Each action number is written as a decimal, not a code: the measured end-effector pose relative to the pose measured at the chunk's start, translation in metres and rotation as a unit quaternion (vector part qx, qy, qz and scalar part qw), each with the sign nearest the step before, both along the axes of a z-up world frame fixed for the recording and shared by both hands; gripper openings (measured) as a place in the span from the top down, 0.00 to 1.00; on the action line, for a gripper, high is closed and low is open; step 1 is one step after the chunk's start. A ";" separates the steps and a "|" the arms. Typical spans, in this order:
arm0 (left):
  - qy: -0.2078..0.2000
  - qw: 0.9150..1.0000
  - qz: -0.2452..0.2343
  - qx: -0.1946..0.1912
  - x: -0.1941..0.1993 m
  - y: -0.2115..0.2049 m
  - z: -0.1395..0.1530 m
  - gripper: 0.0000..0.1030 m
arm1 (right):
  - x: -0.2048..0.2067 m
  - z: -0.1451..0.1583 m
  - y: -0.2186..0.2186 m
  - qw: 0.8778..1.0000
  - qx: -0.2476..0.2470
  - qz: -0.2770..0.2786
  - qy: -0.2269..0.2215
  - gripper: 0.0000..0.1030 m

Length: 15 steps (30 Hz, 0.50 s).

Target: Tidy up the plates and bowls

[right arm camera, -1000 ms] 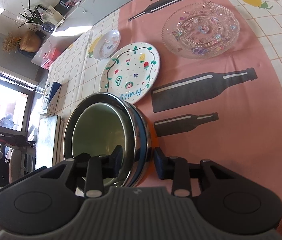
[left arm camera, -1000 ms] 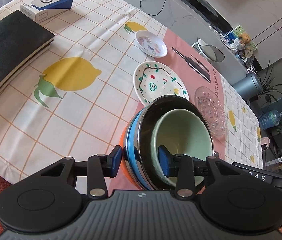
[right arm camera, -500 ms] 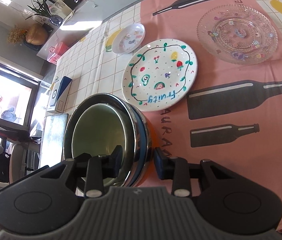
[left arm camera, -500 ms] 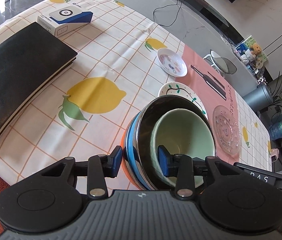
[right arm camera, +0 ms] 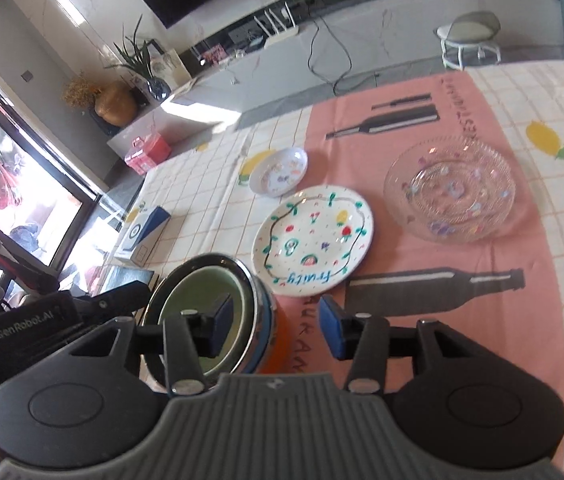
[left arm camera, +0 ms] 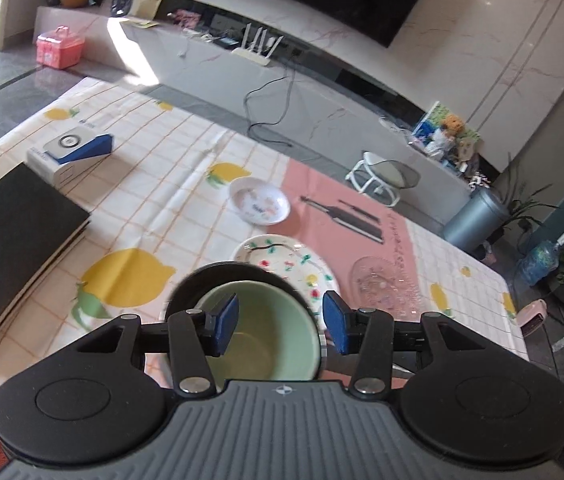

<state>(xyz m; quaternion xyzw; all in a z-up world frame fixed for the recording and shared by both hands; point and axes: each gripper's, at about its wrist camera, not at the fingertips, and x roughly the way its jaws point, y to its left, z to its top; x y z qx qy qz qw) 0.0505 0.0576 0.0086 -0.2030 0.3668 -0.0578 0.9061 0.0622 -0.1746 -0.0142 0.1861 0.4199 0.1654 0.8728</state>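
Observation:
A stack of bowls stands on the tablecloth, a pale green bowl [left arm camera: 266,340] nested in a steel bowl [left arm camera: 198,280] over blue and orange ones [right arm camera: 272,340]. My left gripper [left arm camera: 280,326] hovers above the stack, its jaws opening, and its blue pads touch nothing. My right gripper [right arm camera: 276,330] straddles the stack's right wall with its jaws opening and a gap on both sides. Beyond lie a fruit-painted plate [right arm camera: 313,236], a small white dish [right arm camera: 280,170] and a clear glass plate [right arm camera: 451,188].
A black book [left arm camera: 14,240] and a white and blue box [left arm camera: 70,152] lie at the table's left end. The left gripper's body [right arm camera: 34,320] crowds the stack's left side in the right wrist view. The pink cloth right of the stack is bare.
Both grippers let go of the stack's rim, opened wider, rose and tipped upward, so more of the room shows. The bowl stack stays on the table.

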 end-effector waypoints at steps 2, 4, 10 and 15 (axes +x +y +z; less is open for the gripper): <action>-0.022 1.000 -0.021 -0.005 0.000 -0.018 0.002 0.48 | -0.008 0.003 -0.015 0.999 -0.018 -0.014 -0.038 0.54; -0.045 0.998 -0.033 0.007 -0.002 -0.041 0.002 0.48 | -0.015 0.003 -0.029 0.997 -0.031 -0.025 -0.071 0.53; -0.076 0.993 -0.078 0.044 0.004 -0.098 -0.015 0.40 | -0.024 -0.008 -0.086 0.990 -0.048 -0.080 -0.102 0.42; -0.084 0.992 -0.080 0.046 0.012 -0.128 -0.028 0.21 | -0.026 -0.017 -0.122 0.985 -0.071 -0.116 -0.104 0.42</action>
